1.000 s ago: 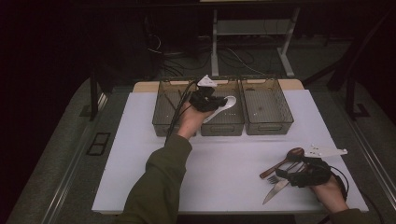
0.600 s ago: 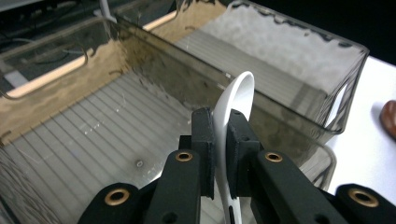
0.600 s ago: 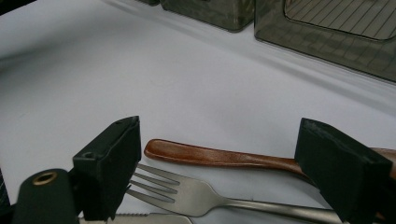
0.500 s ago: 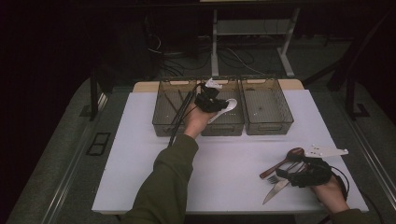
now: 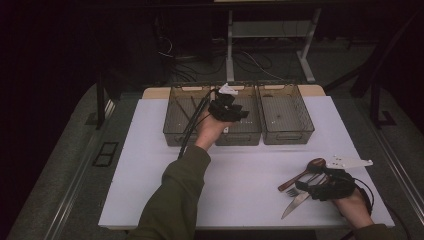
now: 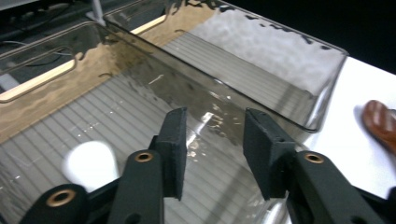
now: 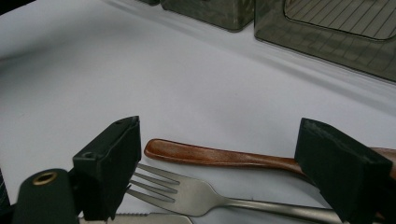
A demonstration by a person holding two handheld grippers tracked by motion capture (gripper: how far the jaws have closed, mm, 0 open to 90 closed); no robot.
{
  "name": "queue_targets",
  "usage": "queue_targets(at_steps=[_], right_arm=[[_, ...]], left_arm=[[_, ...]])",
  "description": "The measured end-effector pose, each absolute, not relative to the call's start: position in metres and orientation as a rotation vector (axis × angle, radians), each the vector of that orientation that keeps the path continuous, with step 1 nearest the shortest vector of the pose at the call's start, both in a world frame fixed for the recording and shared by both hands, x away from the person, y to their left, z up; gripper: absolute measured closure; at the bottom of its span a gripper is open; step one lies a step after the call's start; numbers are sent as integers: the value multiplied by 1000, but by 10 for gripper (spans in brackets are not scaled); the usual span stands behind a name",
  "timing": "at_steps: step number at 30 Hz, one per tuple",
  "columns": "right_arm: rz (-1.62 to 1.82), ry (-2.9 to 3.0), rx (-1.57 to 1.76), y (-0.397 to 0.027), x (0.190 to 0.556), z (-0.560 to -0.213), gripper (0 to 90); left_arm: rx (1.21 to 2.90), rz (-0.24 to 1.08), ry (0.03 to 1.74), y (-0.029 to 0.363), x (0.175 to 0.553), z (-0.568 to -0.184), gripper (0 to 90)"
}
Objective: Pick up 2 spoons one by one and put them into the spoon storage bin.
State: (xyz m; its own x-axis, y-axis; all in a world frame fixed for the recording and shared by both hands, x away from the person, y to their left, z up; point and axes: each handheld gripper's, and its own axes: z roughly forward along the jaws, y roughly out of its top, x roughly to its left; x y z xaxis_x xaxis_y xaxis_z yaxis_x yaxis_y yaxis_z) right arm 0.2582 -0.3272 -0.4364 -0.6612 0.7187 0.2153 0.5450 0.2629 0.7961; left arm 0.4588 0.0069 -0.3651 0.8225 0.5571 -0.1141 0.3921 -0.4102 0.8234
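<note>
The white spoon (image 6: 88, 163) lies on the ribbed floor of the middle tray (image 6: 51, 126), below and to the left of the left gripper (image 6: 214, 135) and clear of its jaws. Those jaws have just been opening and stand part spread with nothing between them. To finish this drop well, I would lift the gripper straight up over the tray wall, so a pad doesn't catch the rim or nudge the spoon. On the white tabletop (image 7: 93, 70) the right gripper (image 7: 219, 140) hovers with jaws spread wide. The fork (image 7: 187, 193) and wooden spoon (image 7: 210, 156) lie between them, and the knife (image 7: 140, 218) lies by the left jaw; pick one handle there, not two
</note>
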Motion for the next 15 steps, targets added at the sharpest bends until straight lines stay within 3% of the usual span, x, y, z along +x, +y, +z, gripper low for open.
queue_targets(at_steps=[15], right_arm=[[1364,2332,1181,-327,258,-437,139]], left_arm=[[2005,224,674,34,426,-362,396]])
